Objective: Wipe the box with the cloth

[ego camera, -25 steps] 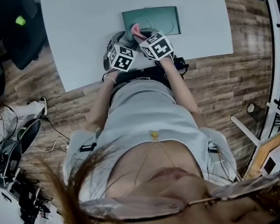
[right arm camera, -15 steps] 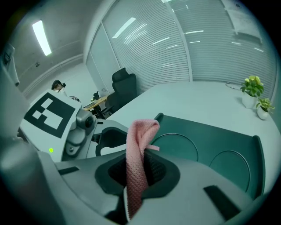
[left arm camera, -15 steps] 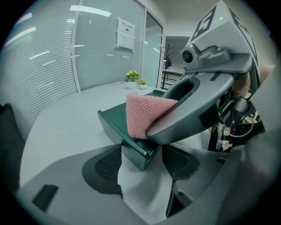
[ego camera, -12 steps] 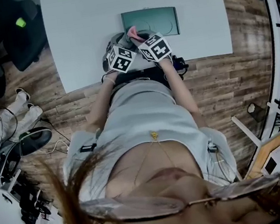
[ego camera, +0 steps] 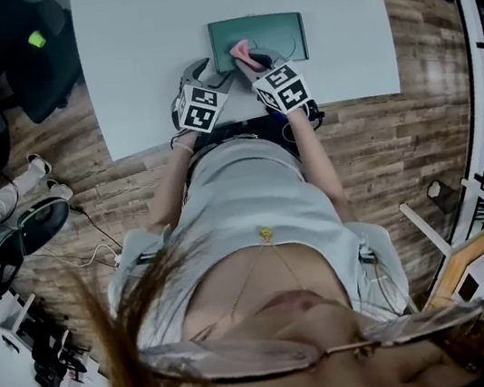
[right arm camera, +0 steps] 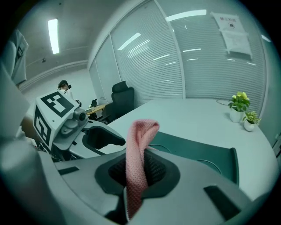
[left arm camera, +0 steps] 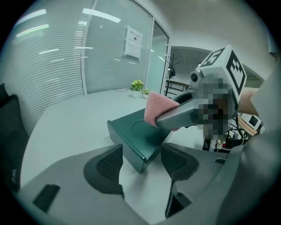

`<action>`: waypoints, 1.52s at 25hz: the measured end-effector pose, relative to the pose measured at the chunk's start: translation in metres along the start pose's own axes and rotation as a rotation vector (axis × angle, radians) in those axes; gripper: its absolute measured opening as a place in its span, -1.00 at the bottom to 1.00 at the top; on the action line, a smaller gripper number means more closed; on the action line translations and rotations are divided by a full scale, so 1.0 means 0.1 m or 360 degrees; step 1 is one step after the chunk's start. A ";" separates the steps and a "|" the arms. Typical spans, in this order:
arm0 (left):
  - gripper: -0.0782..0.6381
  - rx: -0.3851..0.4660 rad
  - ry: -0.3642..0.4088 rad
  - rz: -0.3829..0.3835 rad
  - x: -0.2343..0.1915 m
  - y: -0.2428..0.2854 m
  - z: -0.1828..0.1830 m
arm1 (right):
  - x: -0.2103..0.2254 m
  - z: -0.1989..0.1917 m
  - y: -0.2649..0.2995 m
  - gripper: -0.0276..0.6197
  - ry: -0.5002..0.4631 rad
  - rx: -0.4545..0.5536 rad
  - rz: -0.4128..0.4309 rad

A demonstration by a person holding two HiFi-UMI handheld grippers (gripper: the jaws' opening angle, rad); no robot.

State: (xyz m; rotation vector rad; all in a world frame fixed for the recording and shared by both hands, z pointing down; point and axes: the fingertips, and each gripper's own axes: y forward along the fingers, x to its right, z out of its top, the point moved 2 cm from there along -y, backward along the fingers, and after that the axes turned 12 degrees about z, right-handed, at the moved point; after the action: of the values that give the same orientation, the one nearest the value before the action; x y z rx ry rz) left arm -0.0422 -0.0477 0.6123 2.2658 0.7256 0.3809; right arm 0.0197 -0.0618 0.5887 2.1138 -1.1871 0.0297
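Head view: a pale, smooth table (ego camera: 155,55) fills the upper middle of the frame, and the box (ego camera: 283,29) lies flat on it near its lower edge. The box is dark green, low and rectangular, with rounded edges and a circle pressed into its lid. Just below it sit both claws. The left gripper (left arm camera: 140,165) is spread wide and holds nothing; the box's near corner shows in the gap just beyond its dark, fine-gridded pads (left arm camera: 109,165), with no contact visible. The right gripper (right arm camera: 138,169) is pressed together on the cloth (right arm camera: 138,145), a pink knitted strip folded over at the top, standing up from the jaws above the box's lid. Two small potted plants (right arm camera: 243,112) stand far back at the right of the right gripper view.
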 end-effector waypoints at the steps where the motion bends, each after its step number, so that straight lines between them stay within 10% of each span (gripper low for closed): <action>1: -0.01 0.0030 -0.0025 0.0009 -0.01 -0.05 0.05 | 0.02 0.02 -0.06 -0.79 -0.0005 0.0029 -0.0020; 16: -0.62 0.0335 -0.0154 -0.0109 0.11 -0.35 0.64 | 0.05 0.27 -0.59 -0.79 -0.0198 0.0305 -0.0150; 38: -0.68 0.0942 -0.0088 -0.0204 0.17 -1.27 1.76 | -0.51 1.20 -1.35 -0.80 -0.0474 0.0827 -0.0215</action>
State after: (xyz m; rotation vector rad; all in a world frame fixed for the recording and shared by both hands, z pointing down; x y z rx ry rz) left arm 0.0028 -0.0594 0.3994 2.7402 1.0540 0.0366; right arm 0.0560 -0.0486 0.4050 2.7262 -1.3063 -0.0450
